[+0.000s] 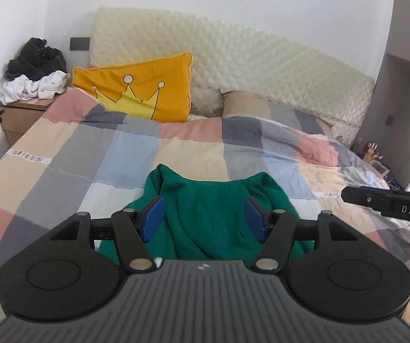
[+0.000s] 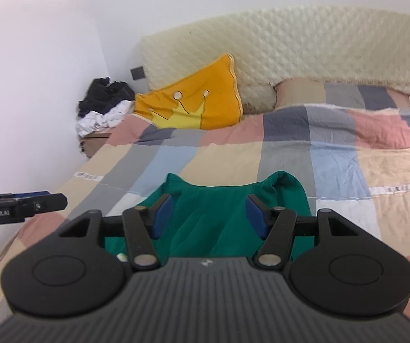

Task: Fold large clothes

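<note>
A green garment (image 1: 213,191) lies bunched on the patchwork quilt (image 1: 96,154), its two upper corners humped up. My left gripper (image 1: 204,211) hovers above it, open, blue pads (image 1: 153,218) wide apart and touching no cloth. In the right wrist view the same green garment (image 2: 219,200) lies beneath my right gripper (image 2: 209,213), also open with nothing gripped. Each gripper shows in the other's view: the right gripper (image 1: 376,200) at the right edge, the left gripper (image 2: 30,203) at the left edge, each held by a hand.
An orange crown pillow (image 1: 145,91) leans against the cream quilted headboard (image 1: 233,57). A wooden nightstand (image 1: 19,114) on the left carries a pile of dark and white clothes (image 1: 33,68). Small items (image 1: 373,151) stand beside the bed at far right.
</note>
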{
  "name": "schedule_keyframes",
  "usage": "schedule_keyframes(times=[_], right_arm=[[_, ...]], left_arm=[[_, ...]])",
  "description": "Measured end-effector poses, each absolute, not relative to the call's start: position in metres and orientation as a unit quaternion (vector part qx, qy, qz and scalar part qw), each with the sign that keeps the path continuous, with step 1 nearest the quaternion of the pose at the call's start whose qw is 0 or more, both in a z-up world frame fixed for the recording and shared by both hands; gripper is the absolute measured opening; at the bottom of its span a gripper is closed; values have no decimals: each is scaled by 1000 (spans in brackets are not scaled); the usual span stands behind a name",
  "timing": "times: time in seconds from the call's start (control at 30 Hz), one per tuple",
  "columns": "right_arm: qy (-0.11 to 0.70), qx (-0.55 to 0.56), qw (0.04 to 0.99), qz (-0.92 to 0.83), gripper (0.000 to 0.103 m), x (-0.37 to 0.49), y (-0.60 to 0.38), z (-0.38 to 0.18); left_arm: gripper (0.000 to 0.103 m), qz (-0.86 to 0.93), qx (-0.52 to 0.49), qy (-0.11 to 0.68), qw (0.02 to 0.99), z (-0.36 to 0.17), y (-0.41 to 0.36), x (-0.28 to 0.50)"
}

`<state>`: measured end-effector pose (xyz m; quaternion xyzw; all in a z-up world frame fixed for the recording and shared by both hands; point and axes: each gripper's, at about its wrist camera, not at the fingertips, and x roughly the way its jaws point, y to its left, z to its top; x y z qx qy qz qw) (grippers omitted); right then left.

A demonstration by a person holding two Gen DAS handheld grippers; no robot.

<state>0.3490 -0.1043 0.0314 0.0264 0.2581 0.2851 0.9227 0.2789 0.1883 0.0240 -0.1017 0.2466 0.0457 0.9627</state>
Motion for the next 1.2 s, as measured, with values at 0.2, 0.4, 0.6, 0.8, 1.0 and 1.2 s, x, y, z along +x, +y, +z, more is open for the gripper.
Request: schedule_keyframes(times=[0.2,0.4,0.6,0.8,1.0,1.2], right_arm=[[231,30,928,291,60,282,-122,48],[223,26,930,289,60,229,-137,38],[219,49,930,290,60,189,-150,13],[200,50,935,287,60,156,-160,-19],[219,74,931,282,60,150,-168,-62],[256,79,924,274,60,163,-175,-94]], left_arm=[[67,42,-92,219,970,50,158,200],[67,39,-92,211,972,50,129,140],[67,35,-68,231,970,25,108,101],[67,25,-66,260,963,-10,107,87],[67,-1,-67,325,943,-46,124,104],[67,1,-63,378,924,-78,138,126]])
